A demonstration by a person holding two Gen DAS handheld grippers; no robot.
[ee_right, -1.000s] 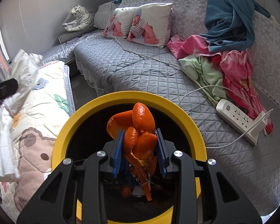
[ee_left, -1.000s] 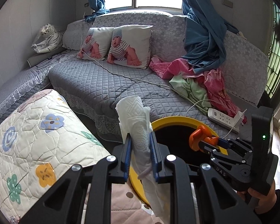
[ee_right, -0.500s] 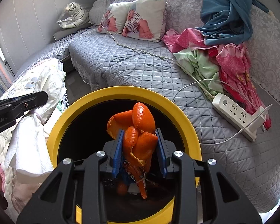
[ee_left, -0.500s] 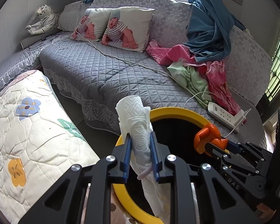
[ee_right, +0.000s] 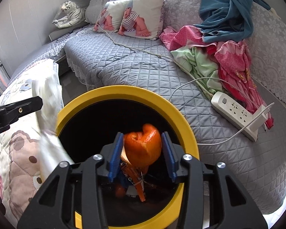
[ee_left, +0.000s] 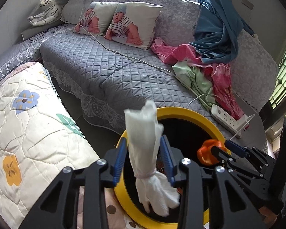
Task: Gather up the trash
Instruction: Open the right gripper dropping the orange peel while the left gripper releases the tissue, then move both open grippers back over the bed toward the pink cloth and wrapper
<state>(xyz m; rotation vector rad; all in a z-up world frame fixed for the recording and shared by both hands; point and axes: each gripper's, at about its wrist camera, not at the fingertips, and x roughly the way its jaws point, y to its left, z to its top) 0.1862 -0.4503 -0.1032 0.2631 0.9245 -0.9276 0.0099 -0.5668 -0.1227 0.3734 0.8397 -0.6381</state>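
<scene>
Floral quilt (ee_left: 24, 126) lay at far left, its edge beside the yellow-rimmed bin (ee_left: 183, 112). Left gripper (ee_left: 144, 158) hung over the bin's near-left rim, fingers (ee_left: 120, 158) spread with visible gaps either side of a white tissue wad (ee_left: 145, 139); the tissue looked loose, its knotted lower end drooping into the bin mouth. Right gripper (ee_right: 141, 154) sat over the bin's dark opening, fingers (ee_right: 115, 156) parted, orange peel (ee_right: 143, 147) between them; contact unclear, peel apparently free. More orange scraps (ee_right: 137, 183) lay at the bin bottom. Farther right, a white power strip (ee_right: 236, 114) rested on the grey quilted sofa (ee_right: 135, 70), beside pink and green clothes (ee_right: 225, 61).
</scene>
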